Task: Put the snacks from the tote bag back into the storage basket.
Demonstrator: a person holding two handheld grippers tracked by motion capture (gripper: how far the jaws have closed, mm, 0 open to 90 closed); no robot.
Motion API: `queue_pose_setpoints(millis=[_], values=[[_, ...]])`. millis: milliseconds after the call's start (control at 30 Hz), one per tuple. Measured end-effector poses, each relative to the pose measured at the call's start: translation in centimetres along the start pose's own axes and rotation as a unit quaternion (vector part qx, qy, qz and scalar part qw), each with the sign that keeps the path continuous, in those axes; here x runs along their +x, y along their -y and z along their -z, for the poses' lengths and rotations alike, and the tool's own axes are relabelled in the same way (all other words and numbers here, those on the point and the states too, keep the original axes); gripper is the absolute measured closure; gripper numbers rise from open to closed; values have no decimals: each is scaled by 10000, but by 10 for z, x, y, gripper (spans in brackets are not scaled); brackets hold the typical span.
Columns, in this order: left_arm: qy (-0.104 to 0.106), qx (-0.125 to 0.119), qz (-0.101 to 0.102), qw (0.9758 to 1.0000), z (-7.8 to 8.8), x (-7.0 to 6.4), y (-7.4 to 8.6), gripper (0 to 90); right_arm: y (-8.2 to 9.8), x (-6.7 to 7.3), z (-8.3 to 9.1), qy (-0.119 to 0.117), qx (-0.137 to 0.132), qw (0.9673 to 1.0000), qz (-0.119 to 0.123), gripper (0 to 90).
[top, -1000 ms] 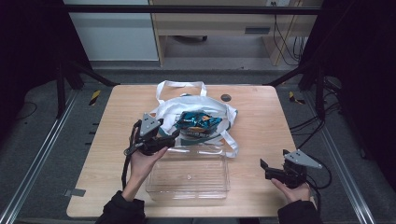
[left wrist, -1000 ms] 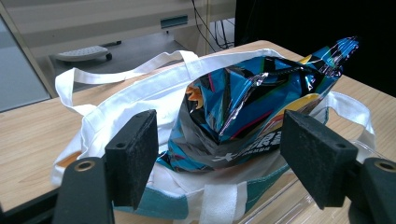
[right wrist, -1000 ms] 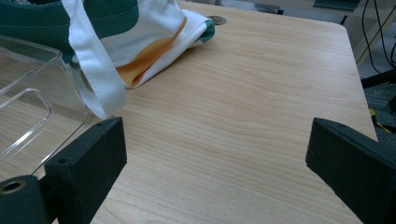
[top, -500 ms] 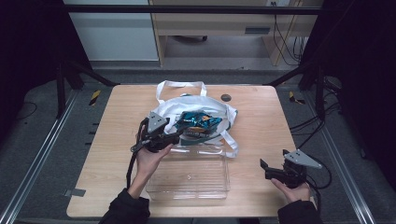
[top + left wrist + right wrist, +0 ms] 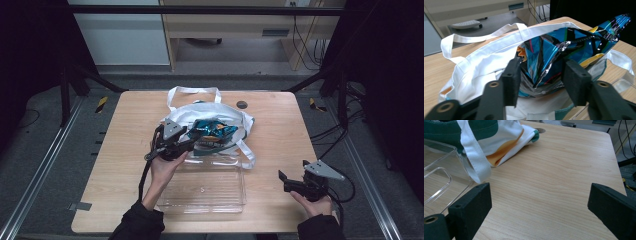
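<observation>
- The snack packet (image 5: pixel 564 52) was shiny foil — blue, with black, yellow and silver — crinkled, sticking up out of the bag's mouth.
- The white tote bag (image 5: pixel 185 116) lay slumped mid-table, handles loose, against the clear tray's (image 5: pixel 210 195) far edge.

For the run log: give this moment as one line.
left gripper: closing on snack packet in tote bag | right gripper: open, idle

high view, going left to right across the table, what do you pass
left gripper with its jaws just closing on the blue snack bag → white tote bag → right gripper, jaws open over bare table
</observation>
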State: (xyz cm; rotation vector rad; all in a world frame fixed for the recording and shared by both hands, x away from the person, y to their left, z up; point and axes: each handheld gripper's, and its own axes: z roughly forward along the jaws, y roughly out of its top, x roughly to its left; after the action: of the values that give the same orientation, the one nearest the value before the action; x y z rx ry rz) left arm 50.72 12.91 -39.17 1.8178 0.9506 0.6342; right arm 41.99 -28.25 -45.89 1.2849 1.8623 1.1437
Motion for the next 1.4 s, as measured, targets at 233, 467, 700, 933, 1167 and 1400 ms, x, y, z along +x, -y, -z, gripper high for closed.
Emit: queue_pose_setpoints(millis=[233,467,700,933,1167,1400], values=[[-59,46,16,10000,-3,-2,0,687,0,0,-1,11,3,10000,31,56],[-132,11,122,9998,-3,0,-1,829,0,0,0,11,4,10000,19,57],[-107,36,91,9999,-1,-1,-1,883,0,0,0,6,-3,10000,28,59],[-7,33,51,10000,0,-4,0,867,0,0,-1,8,1,10000,39,60],[7,18,155,9999,-6,1,-1,633,0,0,-1,7,6,10000,37,60],[-9,45,134,9999,-11,-1,-3,715,0,0,-1,-3,0,10000,36,60]])
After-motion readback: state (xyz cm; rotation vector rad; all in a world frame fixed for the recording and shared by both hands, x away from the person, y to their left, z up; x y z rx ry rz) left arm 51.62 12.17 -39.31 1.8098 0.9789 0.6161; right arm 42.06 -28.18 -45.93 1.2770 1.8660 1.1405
